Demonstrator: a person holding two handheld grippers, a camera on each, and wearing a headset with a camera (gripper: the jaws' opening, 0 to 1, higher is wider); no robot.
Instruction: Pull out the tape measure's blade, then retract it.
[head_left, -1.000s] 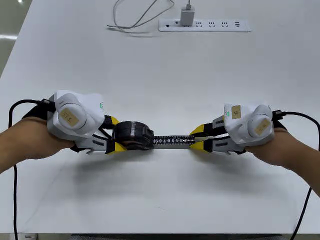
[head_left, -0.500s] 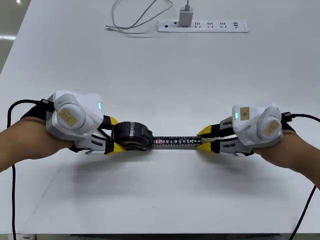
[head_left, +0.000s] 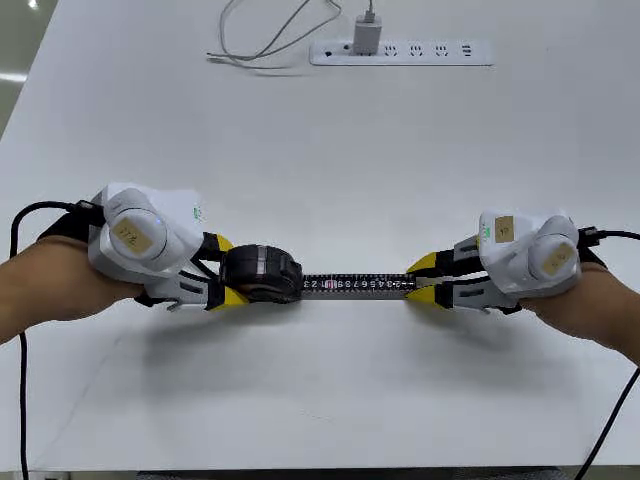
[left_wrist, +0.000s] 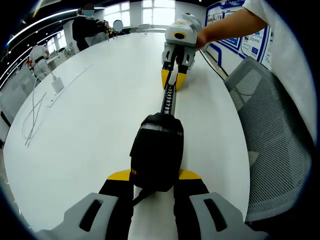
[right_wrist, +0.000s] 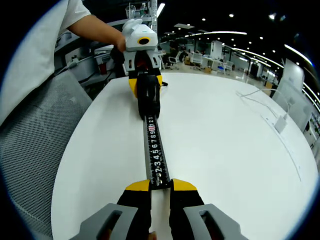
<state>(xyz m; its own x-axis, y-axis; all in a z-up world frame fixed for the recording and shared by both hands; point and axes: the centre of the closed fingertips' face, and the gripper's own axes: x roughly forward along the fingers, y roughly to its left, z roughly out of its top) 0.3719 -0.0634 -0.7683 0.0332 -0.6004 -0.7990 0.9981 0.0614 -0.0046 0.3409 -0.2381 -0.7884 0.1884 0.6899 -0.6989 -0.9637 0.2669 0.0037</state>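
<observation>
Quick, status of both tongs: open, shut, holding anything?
Left tongs: shut on the tape measure, gripping its case.
Right tongs: shut on the end of the blade, which is partly pulled out.

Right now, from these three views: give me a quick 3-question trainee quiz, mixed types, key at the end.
1. True or false: the left gripper is shut on the tape measure case.
2. What does the right gripper clamp? A) the end of the blade B) a screwdriver C) nothing
3. Fill in: at the far edge of the table, a white charger is plugged into a ____.
Key: 1 true; 2 A; 3 power strip.
</observation>
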